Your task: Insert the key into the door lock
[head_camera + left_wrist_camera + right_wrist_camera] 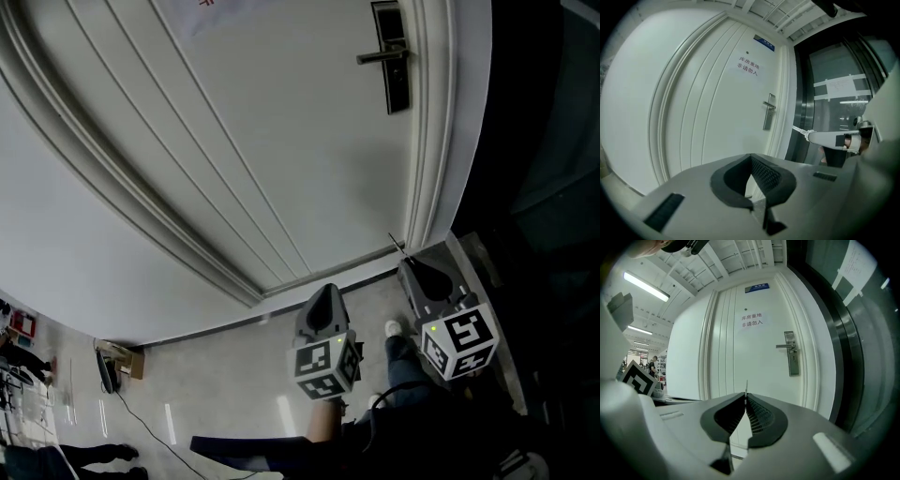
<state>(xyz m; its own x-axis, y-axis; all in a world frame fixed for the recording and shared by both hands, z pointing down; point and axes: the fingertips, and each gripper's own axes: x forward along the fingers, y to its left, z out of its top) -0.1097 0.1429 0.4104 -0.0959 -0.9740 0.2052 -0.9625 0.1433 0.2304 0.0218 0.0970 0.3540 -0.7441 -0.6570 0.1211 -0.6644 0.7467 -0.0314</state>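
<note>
The key (pixel 746 386) sits pinched in my right tongs (pixel 745 398). Their jaws are closed on its head, and only the thin blade pokes out past the tips. I hold it that way so the blade runs straight along the jaws, and pushing the tongs forward should push the key the same way. In the right gripper view the blade shows edge-on as a fine sliver, and I judge it will need turning to suit the keyhole.

The door lock (pixel 791 360) is a dark metal plate on the right side of the white door (pixel 717 357), with the lever handle (pixel 784 346) sticking out to the left above its middle. The key is well apart from it. The plate lies higher than the blade tip and to its right, so the next move, as I see it, is to lift and carry the key across. I cannot make out the keyhole itself from here.

My left tongs (pixel 751 159) are closed with nothing between the jaws. They hang low beside the right ones, out of the key's path to the lock, and I have no use for them yet.

A paper notice (pixel 752 320) is stuck on the door above handle height, and a dark glass partition (pixel 867 333) stands to the right of the frame.
</note>
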